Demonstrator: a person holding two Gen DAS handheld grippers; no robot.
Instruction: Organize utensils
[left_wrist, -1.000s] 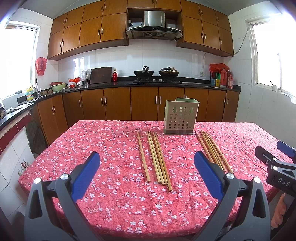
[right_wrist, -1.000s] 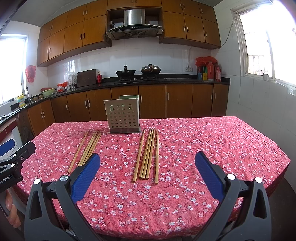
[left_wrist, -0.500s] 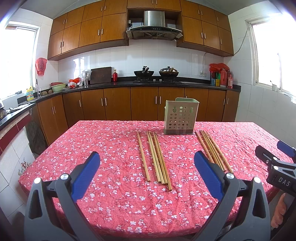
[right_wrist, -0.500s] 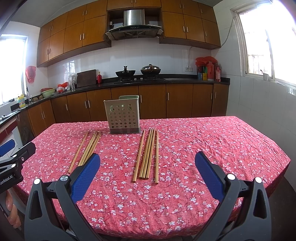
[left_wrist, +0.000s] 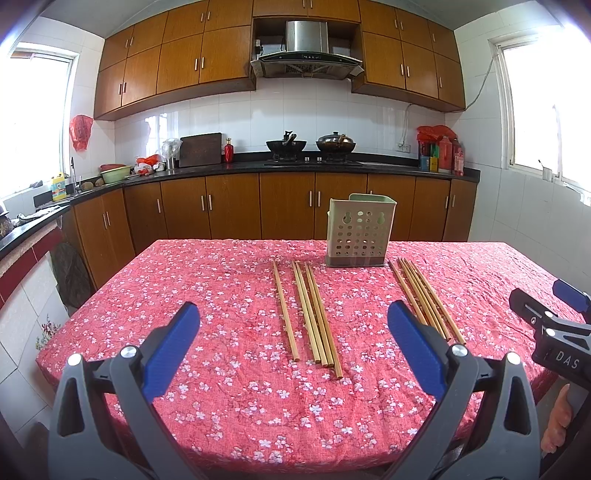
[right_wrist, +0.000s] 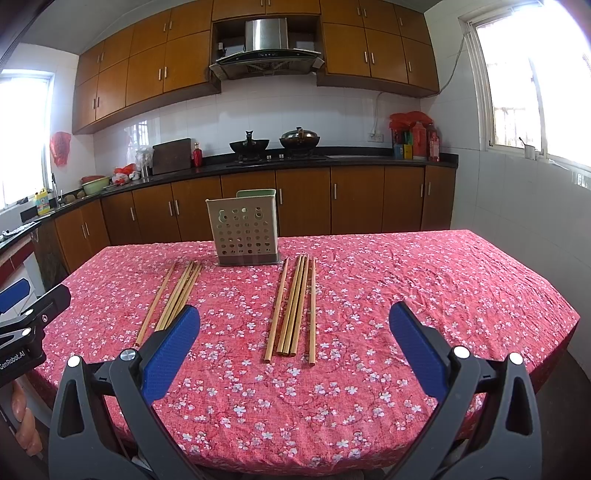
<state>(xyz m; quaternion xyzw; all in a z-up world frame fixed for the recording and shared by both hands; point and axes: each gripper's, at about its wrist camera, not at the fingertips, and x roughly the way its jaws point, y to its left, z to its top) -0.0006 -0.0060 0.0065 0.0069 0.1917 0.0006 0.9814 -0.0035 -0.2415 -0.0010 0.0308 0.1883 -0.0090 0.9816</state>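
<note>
Your left gripper (left_wrist: 293, 325) and right gripper (right_wrist: 294, 325) both hang spread wide and empty over the floral tablecloth (right_wrist: 406, 295). Two chopstick bundles (left_wrist: 310, 314) (right_wrist: 295, 306) lie flat ahead, flanking the perforated utensil holder (left_wrist: 360, 230) standing upright beyond.

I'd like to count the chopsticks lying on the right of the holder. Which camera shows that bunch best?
The right wrist view: the right bunch of chopsticks lies centred and unobstructed before the holder. In the left wrist view that bunch sits off to the side, its near ends partly hidden behind a blue finger of the left hand-held gripper.
</note>
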